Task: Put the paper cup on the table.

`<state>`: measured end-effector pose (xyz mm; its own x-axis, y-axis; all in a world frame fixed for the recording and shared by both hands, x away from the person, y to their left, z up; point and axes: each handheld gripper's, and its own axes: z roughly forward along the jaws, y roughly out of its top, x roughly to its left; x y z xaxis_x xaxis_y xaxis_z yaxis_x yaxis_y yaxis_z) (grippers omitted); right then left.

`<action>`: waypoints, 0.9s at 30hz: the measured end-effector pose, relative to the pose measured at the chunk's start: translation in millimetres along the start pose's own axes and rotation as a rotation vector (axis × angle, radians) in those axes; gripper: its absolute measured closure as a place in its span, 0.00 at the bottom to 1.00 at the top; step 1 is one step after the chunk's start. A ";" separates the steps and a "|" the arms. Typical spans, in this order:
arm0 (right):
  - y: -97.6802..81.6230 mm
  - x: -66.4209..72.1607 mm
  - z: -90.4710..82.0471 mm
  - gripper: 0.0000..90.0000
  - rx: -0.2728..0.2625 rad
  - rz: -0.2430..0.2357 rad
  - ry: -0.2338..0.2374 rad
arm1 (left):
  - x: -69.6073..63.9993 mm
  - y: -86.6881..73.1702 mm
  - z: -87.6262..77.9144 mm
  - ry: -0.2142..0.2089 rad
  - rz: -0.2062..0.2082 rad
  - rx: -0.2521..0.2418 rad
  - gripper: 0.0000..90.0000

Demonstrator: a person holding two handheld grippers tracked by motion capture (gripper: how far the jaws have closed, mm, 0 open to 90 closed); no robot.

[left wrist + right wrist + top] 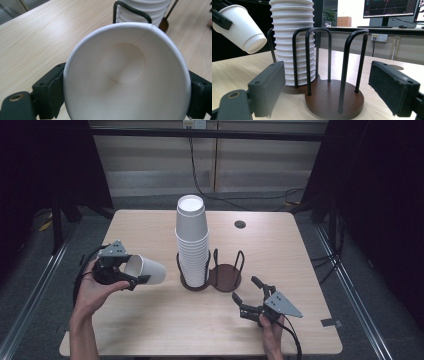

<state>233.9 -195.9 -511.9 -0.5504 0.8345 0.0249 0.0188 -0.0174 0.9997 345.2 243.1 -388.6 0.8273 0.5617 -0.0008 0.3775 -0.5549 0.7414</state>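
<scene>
My left gripper (pixel 134 272) is shut on a single white paper cup (pixel 146 269), held on its side above the table's left part with its base pointing right toward the holder. In the left gripper view I look into the cup's mouth (pixel 125 75), a black jaw at each side. A tall stack of white cups (pixel 192 240) stands in the left ring of a dark two-ring cup holder (pixel 225 276); the right ring holds nothing. My right gripper (pixel 248 292) stands open near the front right, its jaws facing the holder (pixel 334 100). The held cup (pixel 240 27) shows at upper left in the right gripper view.
The wooden table (pixel 150 320) has a round cable hole (pixel 240 224) at the back right. Black cables trail over the floor behind it. In the right gripper view a monitor (pixel 390 8) stands on a desk behind.
</scene>
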 end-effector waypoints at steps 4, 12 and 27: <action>0.0 0.0 0.0 0.15 0.000 0.000 0.000 | 7.3 5.2 6.6 -0.003 -0.004 0.038 0.12; 0.0 0.3 -0.1 0.15 0.001 -0.001 0.006 | 15.2 13.4 16.5 0.003 0.034 0.127 0.12; 0.0 -0.1 0.0 0.15 0.001 0.000 0.006 | 27.5 22.6 33.6 0.022 0.075 0.296 0.11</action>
<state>233.9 -196.1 -511.9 -0.5551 0.8314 0.0253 0.0202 -0.0170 0.9997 390.4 225.4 -394.4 0.8497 0.5235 0.0637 0.4227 -0.7483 0.5112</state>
